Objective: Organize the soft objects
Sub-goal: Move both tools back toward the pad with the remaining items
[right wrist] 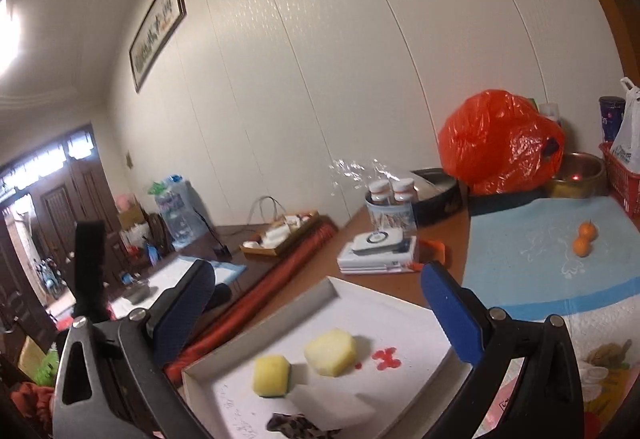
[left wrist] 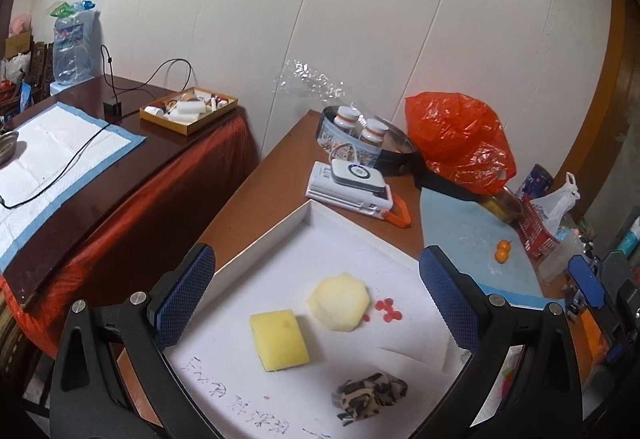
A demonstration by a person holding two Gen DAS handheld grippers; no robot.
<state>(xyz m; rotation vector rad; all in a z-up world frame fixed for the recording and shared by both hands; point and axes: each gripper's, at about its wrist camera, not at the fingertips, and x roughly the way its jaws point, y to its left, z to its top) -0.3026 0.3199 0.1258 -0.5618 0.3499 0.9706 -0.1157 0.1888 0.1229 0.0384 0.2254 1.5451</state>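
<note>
White tray [left wrist: 256, 259] with sponges [left wrist: 280, 339], both grippers [left wrist: 316, 303] wide

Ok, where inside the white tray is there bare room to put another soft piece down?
The shallow white cardboard tray is bare across its far corner, behind the pale hexagonal sponge. It is crowded nearer: the yellow rectangular sponge, small red dots and crumpled leopard-print cloth sit close together.
</note>
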